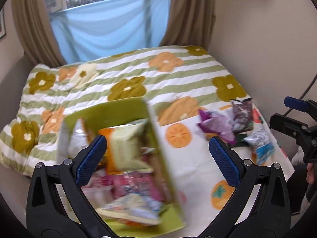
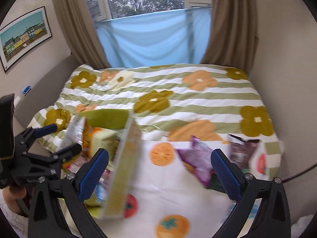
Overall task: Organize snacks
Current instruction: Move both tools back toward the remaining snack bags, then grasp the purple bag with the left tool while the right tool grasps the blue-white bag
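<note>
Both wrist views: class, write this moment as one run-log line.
left gripper: open, over green box | right gripper: open, empty | box: holds packets | purple packet: loose on bed, right of box

Both grippers were the same build: chunky black plastic frames with triangular cutouts in the arms and shiny silver screws at the pivots. The left gripper [image 1: 157,159] had bright blue textured pads [image 1: 90,161] on the inside of its fingers, sort of a fine mesh grip pattern. Same deal on the right gripper [image 2: 159,173], blue pads [image 2: 93,173] and all. A thin dark cable [image 2: 297,175] trailed off by the right one. Bit of bare skin [image 2: 16,194] showed at the handle, plus a fuzzy white sleeve [image 2: 10,216].
</note>
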Demonstrator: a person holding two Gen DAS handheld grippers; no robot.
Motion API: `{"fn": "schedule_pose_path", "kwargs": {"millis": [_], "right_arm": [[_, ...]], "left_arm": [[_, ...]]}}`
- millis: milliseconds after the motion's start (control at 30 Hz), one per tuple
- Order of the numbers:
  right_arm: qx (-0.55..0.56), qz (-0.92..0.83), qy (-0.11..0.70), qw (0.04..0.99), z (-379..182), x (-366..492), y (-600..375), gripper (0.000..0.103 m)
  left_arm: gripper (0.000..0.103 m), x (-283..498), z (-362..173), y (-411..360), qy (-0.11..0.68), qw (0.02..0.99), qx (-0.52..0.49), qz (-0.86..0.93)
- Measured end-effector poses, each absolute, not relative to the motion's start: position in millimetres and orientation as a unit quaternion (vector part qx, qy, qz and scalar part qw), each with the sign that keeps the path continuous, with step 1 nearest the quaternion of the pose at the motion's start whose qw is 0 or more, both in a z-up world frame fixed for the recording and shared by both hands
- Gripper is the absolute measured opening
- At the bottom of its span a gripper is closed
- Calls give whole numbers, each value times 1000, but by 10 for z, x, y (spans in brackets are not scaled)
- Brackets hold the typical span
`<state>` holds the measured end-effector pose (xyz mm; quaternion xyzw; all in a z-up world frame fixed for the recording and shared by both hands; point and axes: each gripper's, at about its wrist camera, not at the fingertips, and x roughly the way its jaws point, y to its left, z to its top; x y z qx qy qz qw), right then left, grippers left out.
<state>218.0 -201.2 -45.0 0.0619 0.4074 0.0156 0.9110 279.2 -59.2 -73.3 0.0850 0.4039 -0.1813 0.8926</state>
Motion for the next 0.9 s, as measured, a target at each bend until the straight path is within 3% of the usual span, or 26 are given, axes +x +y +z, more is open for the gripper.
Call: {"fn": "schedule_pose_path", "kwargs": {"millis": [400, 900], "right_arm": [[65, -30, 445, 893, -844, 1613, -3220, 103], [103, -73, 505, 854, -1738, 1669, -3644, 103]], "left_arm": [[102, 2681, -1099, -2101, 418, 866, 148, -230], [102, 3475, -2262, -2934, 512, 766, 274, -276]]}}
